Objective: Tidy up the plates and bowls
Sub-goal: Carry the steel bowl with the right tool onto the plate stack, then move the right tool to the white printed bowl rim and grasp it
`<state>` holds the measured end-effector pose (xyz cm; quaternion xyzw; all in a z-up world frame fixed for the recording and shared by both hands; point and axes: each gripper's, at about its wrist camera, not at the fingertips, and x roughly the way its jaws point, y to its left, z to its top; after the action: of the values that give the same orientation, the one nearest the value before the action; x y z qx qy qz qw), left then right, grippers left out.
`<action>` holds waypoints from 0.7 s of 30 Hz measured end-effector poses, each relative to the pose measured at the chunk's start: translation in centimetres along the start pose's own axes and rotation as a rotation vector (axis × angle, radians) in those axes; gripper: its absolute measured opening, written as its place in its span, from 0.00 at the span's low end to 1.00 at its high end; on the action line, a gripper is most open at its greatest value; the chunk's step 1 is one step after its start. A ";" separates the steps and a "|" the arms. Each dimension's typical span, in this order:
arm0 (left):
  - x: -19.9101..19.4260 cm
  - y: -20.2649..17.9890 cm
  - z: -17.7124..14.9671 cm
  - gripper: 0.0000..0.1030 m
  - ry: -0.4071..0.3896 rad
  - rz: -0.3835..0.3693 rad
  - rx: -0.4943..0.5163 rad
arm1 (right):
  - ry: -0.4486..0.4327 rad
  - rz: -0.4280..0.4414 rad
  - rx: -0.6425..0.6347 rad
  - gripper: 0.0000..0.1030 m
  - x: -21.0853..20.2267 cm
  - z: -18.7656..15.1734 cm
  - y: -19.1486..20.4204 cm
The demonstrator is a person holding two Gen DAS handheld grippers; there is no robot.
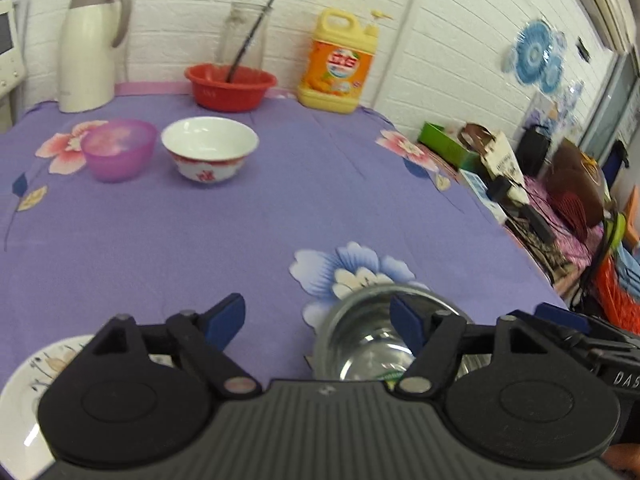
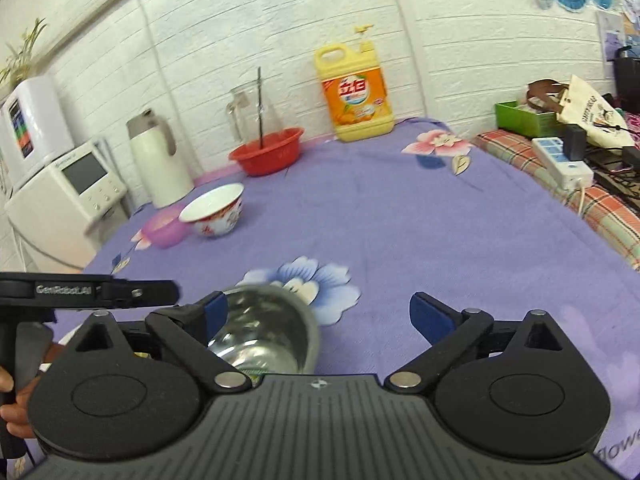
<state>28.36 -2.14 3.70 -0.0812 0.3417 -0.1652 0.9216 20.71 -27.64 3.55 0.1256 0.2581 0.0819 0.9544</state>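
Note:
A shiny steel bowl [image 1: 372, 344] stands near the front of the purple cloth; it also shows in the right wrist view [image 2: 268, 332]. My left gripper [image 1: 318, 322] is open, its right finger over the bowl. My right gripper [image 2: 320, 314] is open, its left finger at the bowl's rim. A white patterned plate [image 1: 24, 396] lies at the front left under my left gripper. A white bowl with red pattern [image 1: 210, 148] [image 2: 214, 210] and a pink plastic bowl [image 1: 118, 148] [image 2: 164, 230] stand side by side farther back.
At the back wall stand a red basin [image 1: 230, 86] with a stick in it, a glass jar [image 1: 242, 34], a yellow detergent jug [image 1: 340, 60] and a white thermos [image 1: 90, 46]. Clutter, cables and a power strip [image 2: 562, 162] lie beyond the table's right edge.

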 end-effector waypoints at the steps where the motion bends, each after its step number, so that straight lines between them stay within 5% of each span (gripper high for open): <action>1: -0.1 0.2 0.2 0.71 -0.006 0.012 -0.005 | -0.002 -0.006 0.005 1.00 0.2 0.3 -0.3; 13: 0.4 2.4 1.4 0.71 0.000 0.056 -0.030 | 0.054 0.043 -0.023 1.00 4.1 3.3 0.2; 21: 2.9 4.8 3.0 0.71 0.027 0.064 -0.045 | 0.128 0.065 -0.177 1.00 8.3 6.5 3.4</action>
<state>33.62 1.39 2.96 -0.0889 0.3599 -0.1290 0.9197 30.80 -23.87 5.97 0.0435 0.3062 0.1432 0.9401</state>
